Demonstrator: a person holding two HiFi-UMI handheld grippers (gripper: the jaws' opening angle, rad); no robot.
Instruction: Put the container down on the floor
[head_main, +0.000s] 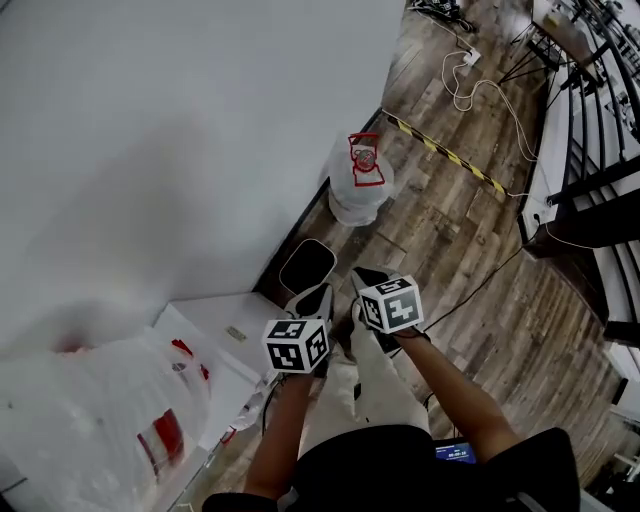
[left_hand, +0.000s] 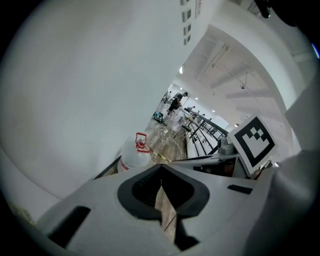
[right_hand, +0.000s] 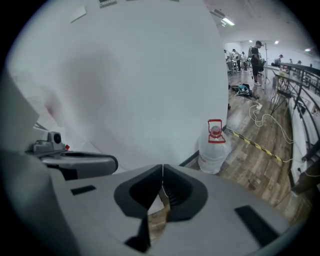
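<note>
The container is a big clear water jug (head_main: 358, 188) with a red cap and handle. It stands upright on the wooden floor against the white wall. My left gripper (head_main: 316, 298) and right gripper (head_main: 364, 280) hover side by side nearer to me, well short of the jug. Both are shut with nothing between the jaws. The left gripper view shows the jug (left_hand: 133, 153) beyond the closed tips of the left gripper (left_hand: 161, 168). In the right gripper view the jug (right_hand: 213, 150) stands ahead and to the right of the right gripper (right_hand: 162, 168).
A small dark bin (head_main: 307, 266) sits by the wall between me and the jug. A white surface (head_main: 215, 325) with a plastic bag (head_main: 100, 420) lies at lower left. Yellow-black tape (head_main: 445, 152), white cables (head_main: 480, 95) and metal racks (head_main: 590, 150) lie farther right.
</note>
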